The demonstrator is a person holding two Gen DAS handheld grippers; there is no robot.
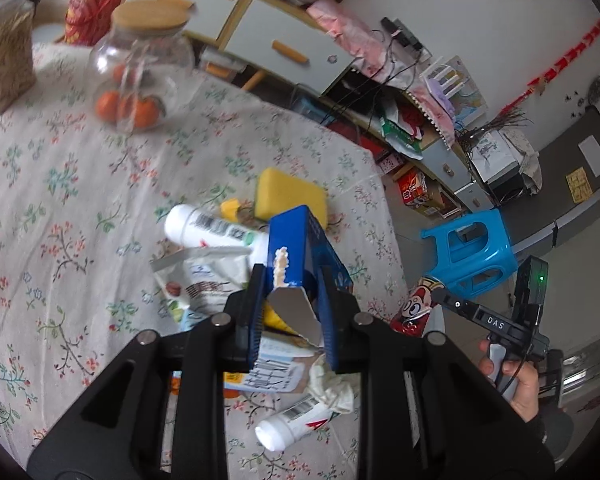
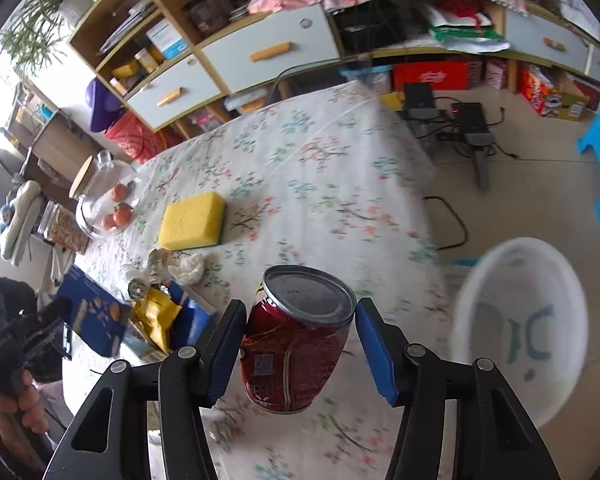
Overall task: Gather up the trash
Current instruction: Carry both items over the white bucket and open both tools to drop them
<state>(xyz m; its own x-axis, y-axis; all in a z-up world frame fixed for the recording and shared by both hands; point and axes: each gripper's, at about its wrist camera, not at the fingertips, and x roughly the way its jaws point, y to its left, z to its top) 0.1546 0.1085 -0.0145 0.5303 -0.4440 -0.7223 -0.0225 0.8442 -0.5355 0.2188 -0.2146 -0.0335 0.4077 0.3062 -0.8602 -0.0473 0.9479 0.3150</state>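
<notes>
Nearest the left wrist camera, the left gripper [image 1: 290, 300] pinches a torn blue carton [image 1: 300, 240] between its blue pads; the carton's ripped top shows silver lining and a crumbly white smear on one edge. Below it on the flowered tablecloth [image 1: 60, 200] lies a heap of trash: a white bottle [image 1: 216, 232] with a barcode, a second white bottle [image 1: 292, 426] with a barcode and a red mark, a silver snack pouch [image 1: 196, 276], a crumpled tissue [image 1: 332, 388] and a flat pack with another barcode. None of the print on them can be read. A yellow sponge [image 1: 290, 198] lies just beyond the heap.

The right gripper [image 2: 300, 340] clamps a dented red can [image 2: 296, 344] by its sides, held tilted above the table edge; a small square code shows on its side, the rest of its print too small to read. The other camera shows that gripper's body with the letters "DAS". A white bin [image 2: 520, 332], blurred, sits to the right of the can, off the table, with only a few specks visible inside.

At the far end of the table a glass jar [image 1: 140, 76] with a wooden lid holds several orange fruits, and beside it stands a clear bag of seeds [image 1: 6, 52]. A blue stool [image 1: 472, 252] stands on the floor.
</notes>
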